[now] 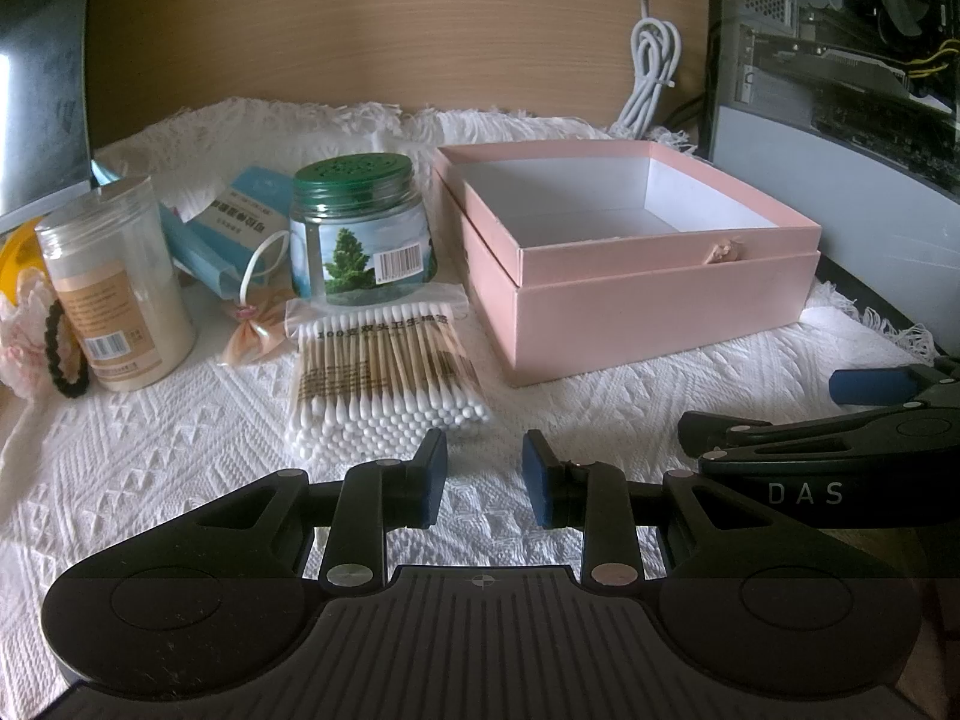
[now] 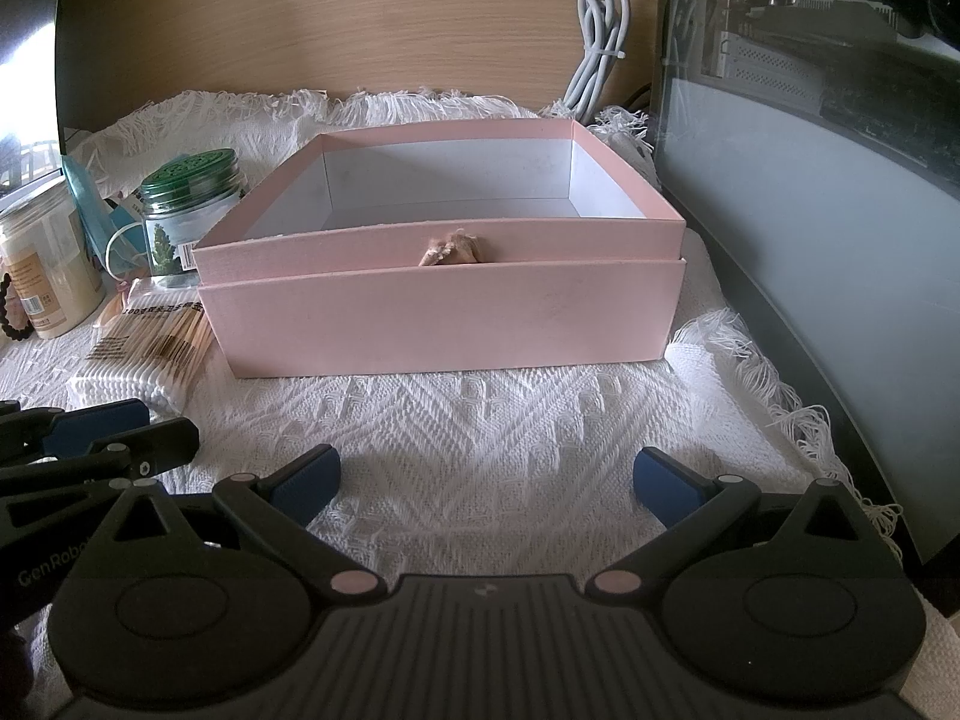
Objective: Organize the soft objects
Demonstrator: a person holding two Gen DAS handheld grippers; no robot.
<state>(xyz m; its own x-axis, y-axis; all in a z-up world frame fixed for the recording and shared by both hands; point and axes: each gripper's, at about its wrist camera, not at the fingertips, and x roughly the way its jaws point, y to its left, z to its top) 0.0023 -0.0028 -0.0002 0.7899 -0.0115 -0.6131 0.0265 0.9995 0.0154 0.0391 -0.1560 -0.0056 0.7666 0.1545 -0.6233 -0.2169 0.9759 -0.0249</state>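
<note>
An open pink box [image 1: 654,306] with a white inside stands on the white cloth; it also fills the middle of the right wrist view [image 2: 444,324] and looks empty. A bag of cotton swabs [image 1: 384,372] lies just beyond my left gripper [image 1: 485,480], which is open and empty. Behind the bag are a blue face-mask pack [image 1: 240,222], a small pink bow [image 1: 258,330], a black hair tie [image 1: 63,354] and a lacy pink scrunchie [image 1: 21,330]. My right gripper [image 2: 486,483] is wide open and empty, in front of the box.
A green-lidded jar [image 1: 360,234] and a clear powder jar [image 1: 114,288] stand at the left. A computer case [image 2: 828,180] stands close on the right. A coiled white cable [image 1: 651,72] hangs on the wooden back wall. The other gripper's fingers [image 1: 870,387] show at the right.
</note>
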